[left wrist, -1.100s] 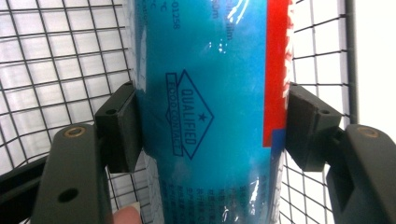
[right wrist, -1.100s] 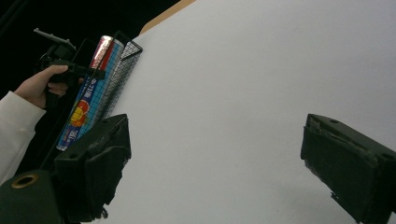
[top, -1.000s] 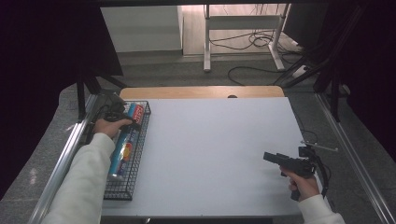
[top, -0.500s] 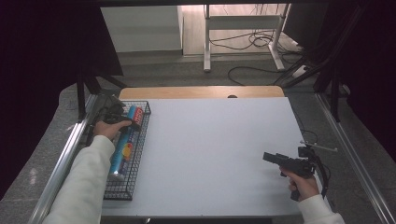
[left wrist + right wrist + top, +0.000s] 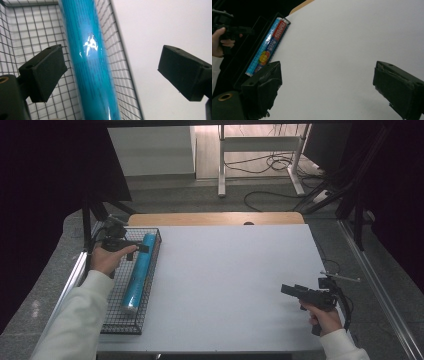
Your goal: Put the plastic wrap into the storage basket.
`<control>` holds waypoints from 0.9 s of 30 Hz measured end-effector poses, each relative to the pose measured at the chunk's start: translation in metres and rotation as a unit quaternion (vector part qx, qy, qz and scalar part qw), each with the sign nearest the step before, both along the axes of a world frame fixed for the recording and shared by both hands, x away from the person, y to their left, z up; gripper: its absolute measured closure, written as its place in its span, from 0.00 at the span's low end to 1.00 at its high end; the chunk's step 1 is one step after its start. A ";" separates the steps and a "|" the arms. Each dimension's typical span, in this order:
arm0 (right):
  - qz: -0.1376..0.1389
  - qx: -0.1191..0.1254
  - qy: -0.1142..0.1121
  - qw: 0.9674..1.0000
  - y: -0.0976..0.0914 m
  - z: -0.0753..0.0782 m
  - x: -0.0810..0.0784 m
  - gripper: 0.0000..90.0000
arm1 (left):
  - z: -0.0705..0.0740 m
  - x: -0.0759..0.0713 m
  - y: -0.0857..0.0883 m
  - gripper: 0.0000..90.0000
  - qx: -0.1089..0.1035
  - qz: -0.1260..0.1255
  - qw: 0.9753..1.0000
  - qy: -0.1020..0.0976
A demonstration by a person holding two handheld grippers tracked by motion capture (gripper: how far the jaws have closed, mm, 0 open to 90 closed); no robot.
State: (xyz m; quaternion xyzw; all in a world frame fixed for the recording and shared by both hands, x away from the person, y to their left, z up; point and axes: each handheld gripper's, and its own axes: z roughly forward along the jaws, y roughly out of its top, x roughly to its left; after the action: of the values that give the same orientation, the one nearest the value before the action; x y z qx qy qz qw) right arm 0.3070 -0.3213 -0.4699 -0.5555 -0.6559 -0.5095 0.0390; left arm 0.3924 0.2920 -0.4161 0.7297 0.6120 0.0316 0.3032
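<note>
The wire basket point(image 5: 116, 320) is sitting at the left edge of the white table point(image 5: 230, 285), its mesh walls fencing in the blue roll point(image 5: 136, 272), which is lying lengthwise along the basket's right wall, long axis running near to far. My left gripper point(image 5: 141, 248) is hovering above the roll's far end, its jaws having just been opening, now wide and holding nothing. My right gripper point(image 5: 286, 290) is resting well apart from the basket, gaping and gripping nothing.

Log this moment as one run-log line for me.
left gripper: jaws just opened, nothing between them, above blue tube | tube: lying in wire basket | right gripper: open, over white table
</note>
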 end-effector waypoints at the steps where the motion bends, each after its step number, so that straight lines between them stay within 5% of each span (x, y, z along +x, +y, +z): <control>1: 0.002 -0.001 -0.002 1.000 0.000 0.000 0.000 0.10 | 0.005 -0.007 0.000 0.09 -0.006 0.000 1.000 -0.013; 8: 0.015 -0.009 -0.019 1.000 0.003 0.004 -0.001 0.10 | 0.023 -0.056 -0.001 0.09 -0.024 -0.028 0.996 -0.077; 16: 0.047 -0.038 -0.043 0.997 0.009 0.006 -0.003 0.10 | 0.025 -0.111 -0.021 0.11 -0.038 -0.075 0.987 -0.140; 21: 0.060 -0.062 -0.058 0.995 0.012 0.005 -0.005 0.10 | 0.016 -0.139 -0.035 0.12 -0.047 -0.096 0.981 -0.159; 27: 0.067 -0.090 -0.080 0.991 0.014 0.005 -0.007 0.10 | -0.001 -0.165 -0.050 0.13 -0.037 -0.111 0.979 -0.169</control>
State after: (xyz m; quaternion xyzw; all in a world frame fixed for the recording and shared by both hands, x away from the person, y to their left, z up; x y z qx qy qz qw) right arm 0.2997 -0.3075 -0.4649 -0.4694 -0.7357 -0.4874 -0.0298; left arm 0.2276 0.2422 -0.4166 0.7657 0.4677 0.0973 0.4307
